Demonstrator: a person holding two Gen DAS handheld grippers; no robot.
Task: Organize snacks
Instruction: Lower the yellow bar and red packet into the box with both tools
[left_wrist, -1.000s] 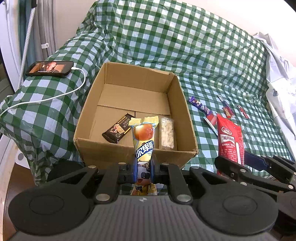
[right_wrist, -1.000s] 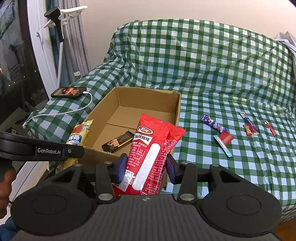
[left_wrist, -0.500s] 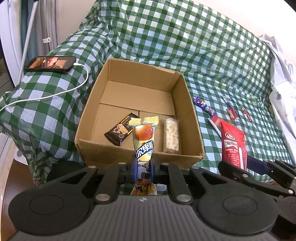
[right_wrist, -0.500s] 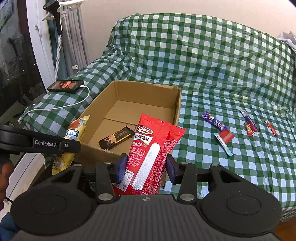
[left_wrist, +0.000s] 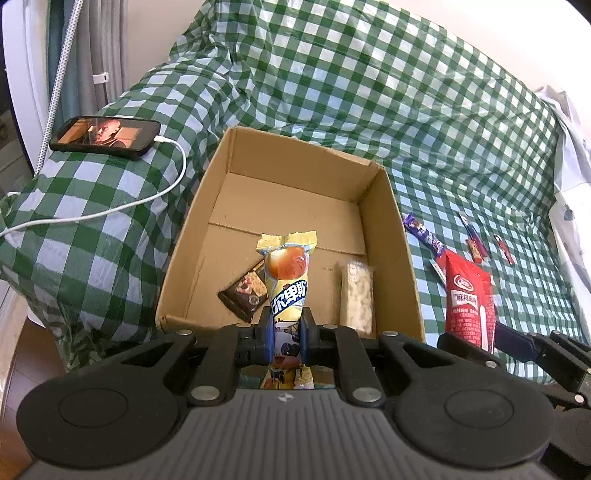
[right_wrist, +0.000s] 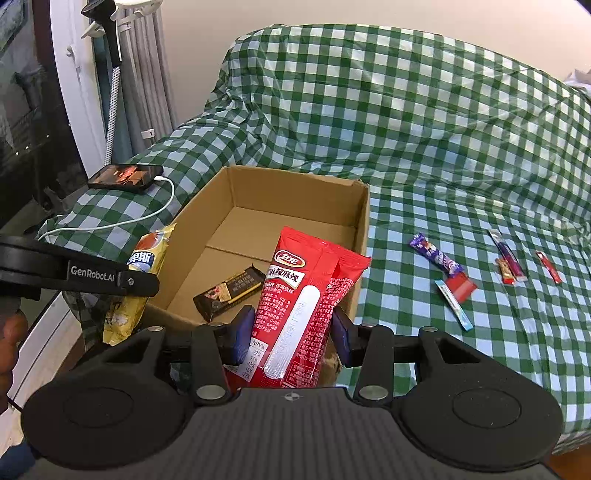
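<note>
The yellow snack packet (left_wrist: 287, 284) is clamped low on its body by the left gripper (left_wrist: 287, 334), held upright over the near wall of the cardboard box (left_wrist: 391, 221), top crimp pointing to 12 o'clock. It is judged light, soft and crinkly; the film looks slick, so a pinch across the flat lower body, as taken here, is judged safer than one on the end seal. The contents may crush if squeezed hard.

The red snack bag (right_wrist: 299, 306) is gripped by the right gripper (right_wrist: 291, 343) across its lower half, jaws closed on both long edges, bag tilted toward 1 o'clock over the box's near right corner. It is judged larger, floppy and glossy; some sag above the grip is likely.

Inside the box, a dark chocolate bar (left_wrist: 245, 293) lies at 9 o'clock of the yellow packet, and a pale cereal bar (left_wrist: 356, 293) at 3 o'clock along the right wall.

Outside, at 3 o'clock of the box on the checked cover (right_wrist: 424, 129), a purple bar (right_wrist: 436, 254), a blue-and-red stick (right_wrist: 456, 295), and thin red sticks (right_wrist: 511, 262) are seen lying flat, not yet boxed. All are judged light and thin, hard to pinch off soft cloth.

A phone (left_wrist: 105, 136) with a white cable (left_wrist: 110, 210) rests at 10 o'clock of the box.
</note>
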